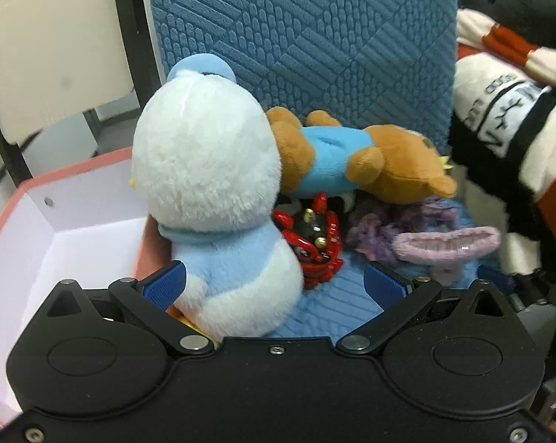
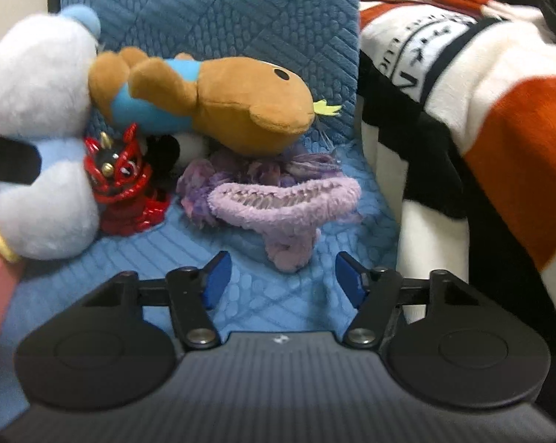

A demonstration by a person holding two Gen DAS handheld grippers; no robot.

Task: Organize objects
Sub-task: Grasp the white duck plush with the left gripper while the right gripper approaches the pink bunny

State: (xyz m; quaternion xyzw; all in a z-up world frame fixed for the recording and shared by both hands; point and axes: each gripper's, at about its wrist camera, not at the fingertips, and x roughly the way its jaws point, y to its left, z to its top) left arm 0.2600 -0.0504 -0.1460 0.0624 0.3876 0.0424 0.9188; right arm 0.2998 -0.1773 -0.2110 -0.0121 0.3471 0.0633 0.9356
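A white and light-blue duck plush [image 1: 211,199] sits upright on the blue quilted seat [image 1: 325,306], its base between the wide-open fingers of my left gripper [image 1: 274,288]. Only the left pad [image 1: 167,284] touches it. The duck plush also shows at the left of the right wrist view [image 2: 38,110]. A brown bear plush [image 2: 218,99] in a blue shirt lies on its side behind it. A red beaded figure [image 2: 123,181] stands beside the duck. A purple furry plush [image 2: 278,203] lies just ahead of my right gripper [image 2: 281,280], which is open and empty.
An open pink box with a white inside [image 1: 56,229] stands to the left of the seat. The seat's blue quilted backrest [image 1: 296,37] rises behind the toys. A white, red and black blanket [image 2: 480,110] is piled on the right.
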